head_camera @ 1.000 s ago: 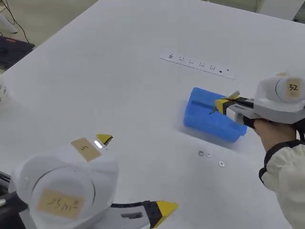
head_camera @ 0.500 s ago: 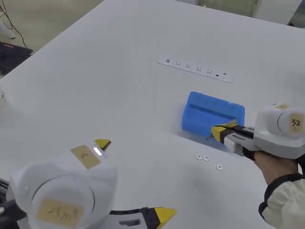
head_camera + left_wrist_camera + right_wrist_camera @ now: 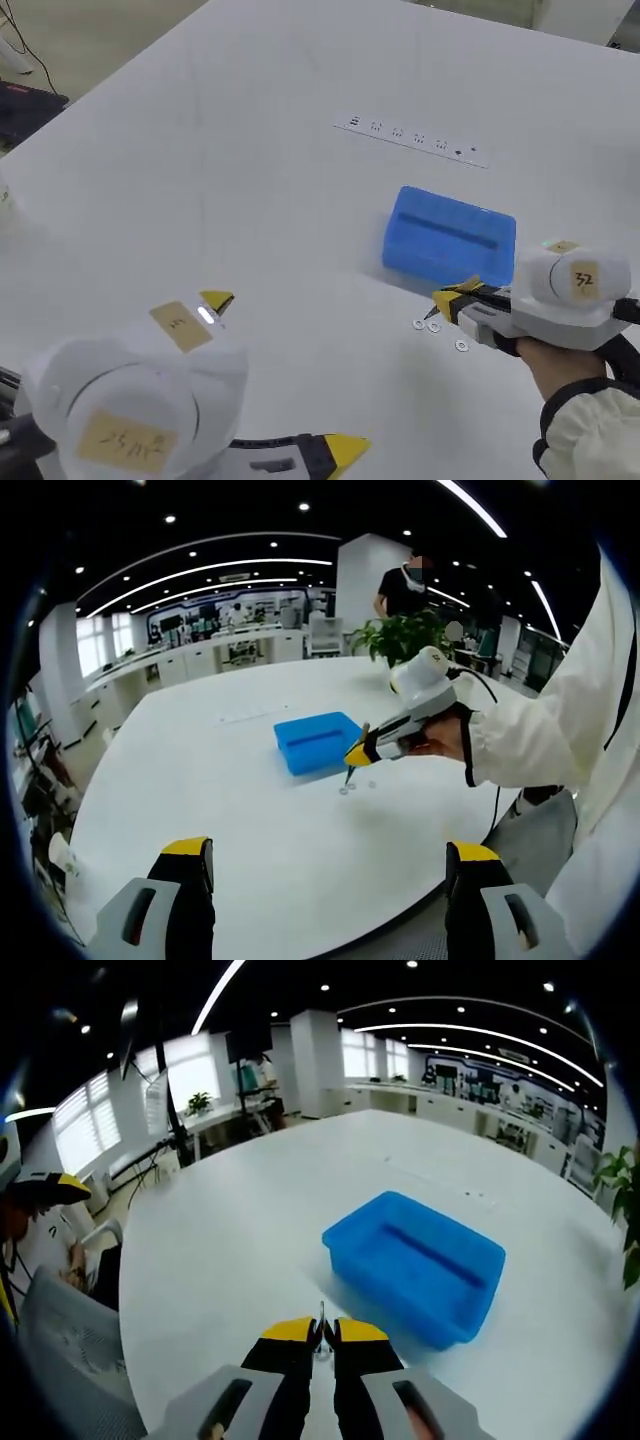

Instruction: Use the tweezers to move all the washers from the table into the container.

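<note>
- Open-plan lab under ceiling lights; broad white bench as the work surface, with a socket strip let in toward the far edge.
- Open-topped blue container, standing inward from the right edge of the bench, just beyond the parts to be moved; presumably placed there to keep each carry short.
- Three washers, lying flat on the bench between the container and the near edge: two almost touching, one a little apart.
- Jaws of the right gripper closed upon the tweezers, which project forward between them; tips angled down at the paired washers, contact not discernible; apparently lining up a pick.
- Jaws of the left gripper spread wide, with nothing between them; hangs by the near edge, well apart from the work, evidently to leave it unobstructed.
</note>
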A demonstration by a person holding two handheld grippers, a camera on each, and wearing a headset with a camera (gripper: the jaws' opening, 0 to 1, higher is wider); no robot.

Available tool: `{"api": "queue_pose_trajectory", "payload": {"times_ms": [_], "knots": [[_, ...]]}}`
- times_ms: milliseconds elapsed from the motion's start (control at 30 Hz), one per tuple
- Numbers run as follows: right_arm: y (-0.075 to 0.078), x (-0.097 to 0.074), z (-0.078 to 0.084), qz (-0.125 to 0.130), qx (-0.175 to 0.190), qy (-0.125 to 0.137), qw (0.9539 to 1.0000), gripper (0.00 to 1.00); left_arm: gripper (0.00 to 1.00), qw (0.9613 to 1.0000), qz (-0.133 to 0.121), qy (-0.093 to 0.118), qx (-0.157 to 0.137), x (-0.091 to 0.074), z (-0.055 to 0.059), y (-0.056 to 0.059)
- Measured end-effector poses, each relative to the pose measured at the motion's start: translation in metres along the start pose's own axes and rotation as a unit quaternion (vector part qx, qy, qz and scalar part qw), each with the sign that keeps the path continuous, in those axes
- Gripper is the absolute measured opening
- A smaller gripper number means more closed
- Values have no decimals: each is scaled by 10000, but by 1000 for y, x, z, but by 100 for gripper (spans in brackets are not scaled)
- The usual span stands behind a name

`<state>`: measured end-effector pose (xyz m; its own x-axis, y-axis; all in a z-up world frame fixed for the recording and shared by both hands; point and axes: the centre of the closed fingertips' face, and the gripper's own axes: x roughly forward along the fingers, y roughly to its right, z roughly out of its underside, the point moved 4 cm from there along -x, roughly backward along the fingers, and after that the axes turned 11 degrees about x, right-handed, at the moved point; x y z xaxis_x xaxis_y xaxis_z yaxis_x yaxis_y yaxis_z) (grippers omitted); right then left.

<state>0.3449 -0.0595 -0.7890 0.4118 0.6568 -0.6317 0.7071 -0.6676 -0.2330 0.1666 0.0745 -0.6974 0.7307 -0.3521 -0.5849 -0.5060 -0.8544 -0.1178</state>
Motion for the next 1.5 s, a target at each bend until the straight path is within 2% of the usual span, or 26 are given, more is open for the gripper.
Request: {"api": "queue_pose_trajectory", "payload": {"times_ms": [600, 800, 1033, 1167, 1300, 1333, 1367, 1500], "knots": [[7, 12, 7, 96, -44, -174, 9998, 3, 99, 9999, 58, -97, -31, 1, 5, 3], [6, 12, 5, 104, -19, -127, 9999, 3, 99, 9999, 68, -126, -44, 1, 7, 2], [4, 10, 7, 93, -141, -208, 9996, 2, 99, 9999, 54, -103, 2, 1, 5, 3], [5, 8, 6, 58, -10, -282, 9996, 2, 99, 10000, 39, -75, 31, 0, 3, 1], [1, 4, -3, 39, 236, -217, 9995, 1, 99, 10000, 28, -55, 66, 0, 1, -1], [0, 4, -2, -4, 485, -358, 9982, 2, 99, 10000, 28, -54, 73, 1, 1, -1], [-1, 3, -1, -47, 554, -427, 9975, 2, 99, 10000, 26, -47, 79, 1, 0, -2], [-5, -4, -7, -99, 589, -341, 9976, 2, 99, 9999, 19, 14, 125, 0, -3, -2]]}}
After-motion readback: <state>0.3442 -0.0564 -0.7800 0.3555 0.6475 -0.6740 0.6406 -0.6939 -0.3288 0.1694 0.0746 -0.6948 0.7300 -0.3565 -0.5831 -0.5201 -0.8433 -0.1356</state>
